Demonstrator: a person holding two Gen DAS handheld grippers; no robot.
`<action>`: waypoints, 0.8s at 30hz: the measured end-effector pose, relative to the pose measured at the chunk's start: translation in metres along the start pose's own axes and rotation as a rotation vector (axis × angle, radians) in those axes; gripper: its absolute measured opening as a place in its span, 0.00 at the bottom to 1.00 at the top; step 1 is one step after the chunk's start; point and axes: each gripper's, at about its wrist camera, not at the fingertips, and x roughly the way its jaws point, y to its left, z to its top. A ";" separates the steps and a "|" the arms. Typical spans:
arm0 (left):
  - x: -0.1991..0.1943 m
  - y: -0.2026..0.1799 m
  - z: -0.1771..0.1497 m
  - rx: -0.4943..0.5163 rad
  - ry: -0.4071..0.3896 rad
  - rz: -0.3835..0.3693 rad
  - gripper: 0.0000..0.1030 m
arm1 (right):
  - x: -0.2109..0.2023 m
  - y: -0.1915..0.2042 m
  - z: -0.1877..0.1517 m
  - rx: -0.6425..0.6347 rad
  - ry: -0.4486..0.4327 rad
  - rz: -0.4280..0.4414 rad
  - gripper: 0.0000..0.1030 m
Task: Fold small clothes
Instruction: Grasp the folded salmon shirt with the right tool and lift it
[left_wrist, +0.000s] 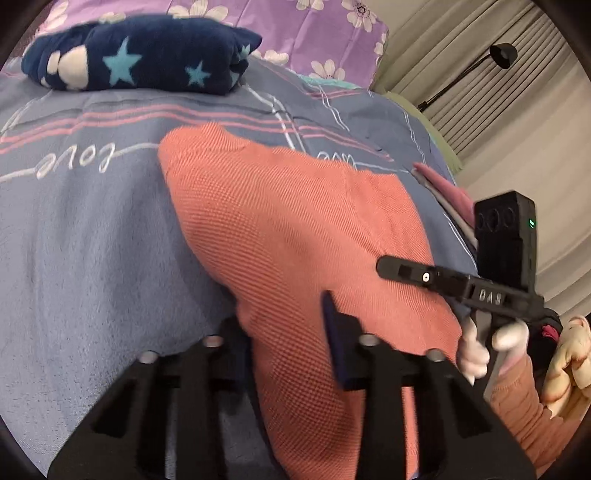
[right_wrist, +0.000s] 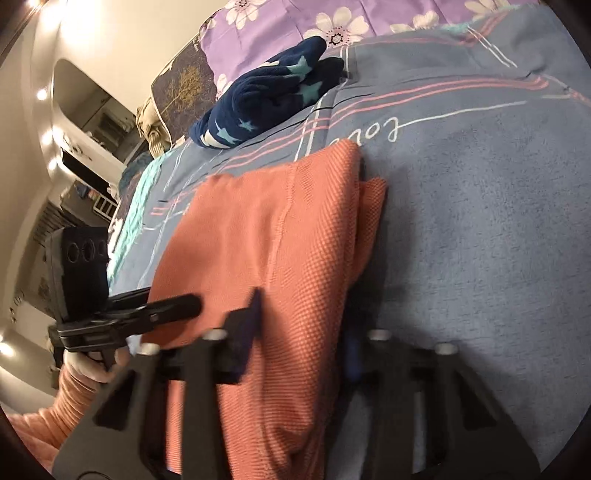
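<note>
Orange waffle-knit garment (left_wrist: 295, 236) lies on the bed's grey-blue duvet (left_wrist: 92, 240), near edge lifted off the bed by both tools. Left gripper (left_wrist: 280, 343): jaws stand apart with the cloth running between them, the blue-padded right finger against the top of the fabric, the left one at the cloth's left edge; whether they actually pinch it cannot be told, frame is motion-blurred. Right gripper (right_wrist: 303, 332): same story, jaws apart either side of the garment's right portion, fabric passing between and draping down toward the camera; firm hold cannot be confirmed. In the right wrist view the garment (right_wrist: 280, 229) shows a doubled layer along its right side, a second orange edge peeking out beside the top layer, so it looks partly folded already, lengthwise. Likely reason for the two-point hold at the near hem: keeps the edge taut and level so it can be carried toward the far end for a cross fold without the layers sliding. Navy star-print fleece (left_wrist: 140, 55) sits folded at the far side near the purple flowered pillow (left_wrist: 314, 33), probably the finished pile, kept well apart from the working area. Pink cloth (left_wrist: 443, 184) at the right bed edge, maybe waiting its turn.
</note>
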 end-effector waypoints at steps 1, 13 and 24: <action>-0.004 -0.009 -0.002 0.040 -0.015 0.029 0.26 | -0.003 0.009 -0.003 -0.037 -0.023 -0.038 0.25; -0.063 -0.130 0.066 0.403 -0.245 0.116 0.25 | -0.127 0.071 0.014 -0.226 -0.380 -0.172 0.22; 0.000 -0.196 0.202 0.484 -0.280 0.218 0.25 | -0.167 0.034 0.137 -0.240 -0.494 -0.395 0.23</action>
